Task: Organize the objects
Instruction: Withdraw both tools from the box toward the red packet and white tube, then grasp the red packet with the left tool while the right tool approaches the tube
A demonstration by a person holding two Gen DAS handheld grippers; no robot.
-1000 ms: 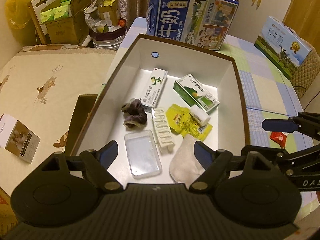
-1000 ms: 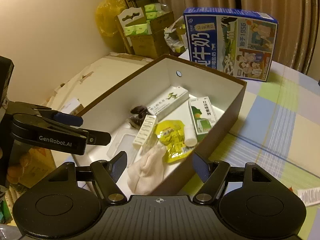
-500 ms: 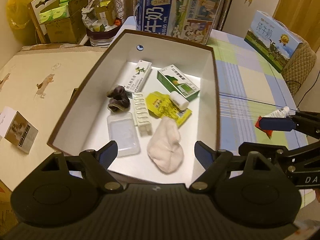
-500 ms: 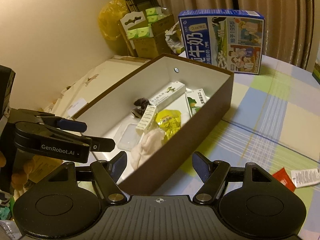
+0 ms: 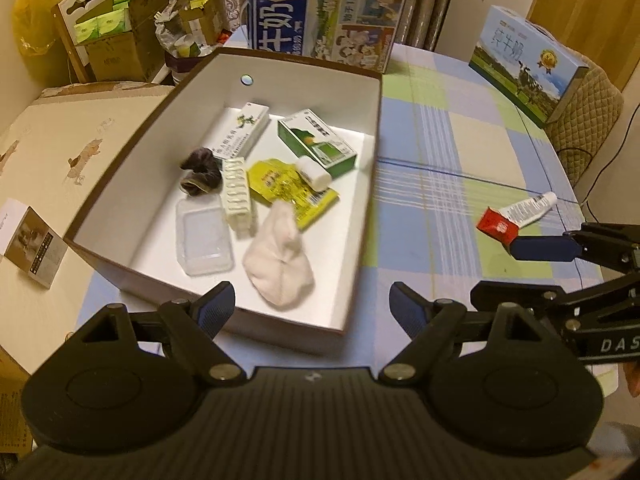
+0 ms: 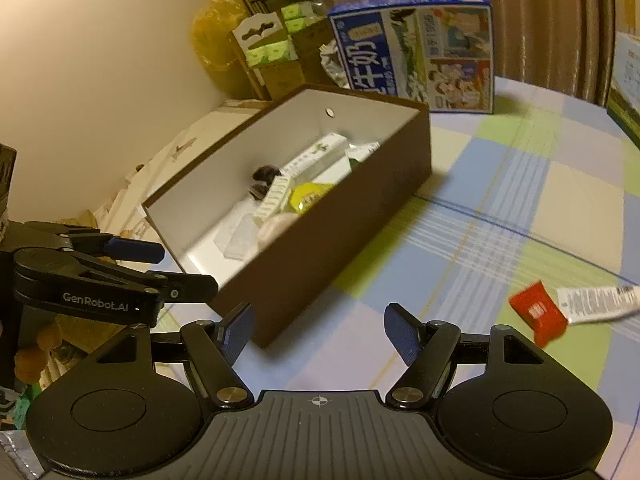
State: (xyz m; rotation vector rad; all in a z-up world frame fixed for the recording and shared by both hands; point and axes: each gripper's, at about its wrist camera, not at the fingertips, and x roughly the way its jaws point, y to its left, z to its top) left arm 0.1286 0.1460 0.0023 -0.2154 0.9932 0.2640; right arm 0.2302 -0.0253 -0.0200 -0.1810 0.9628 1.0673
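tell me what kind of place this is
Most likely a room in a home: a table under a checked tablecloth, milk cartons on it, curtains behind, and boxes of tissue packs stacked in the corner.

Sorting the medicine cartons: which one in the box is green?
The short green carton by the right wall; the long one beside it is white.

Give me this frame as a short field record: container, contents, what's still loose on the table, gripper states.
container: brown box, white inside, open top, on checked tablecloth
contents: two cartons, yellow sachet, small white bottle, dark scrunchie, white ridged strip, clear plastic tray, white cloth
loose: white tube and red packet, outside the box to its right
left gripper: open, empty
right gripper: open, empty
background: two blue milk cartons
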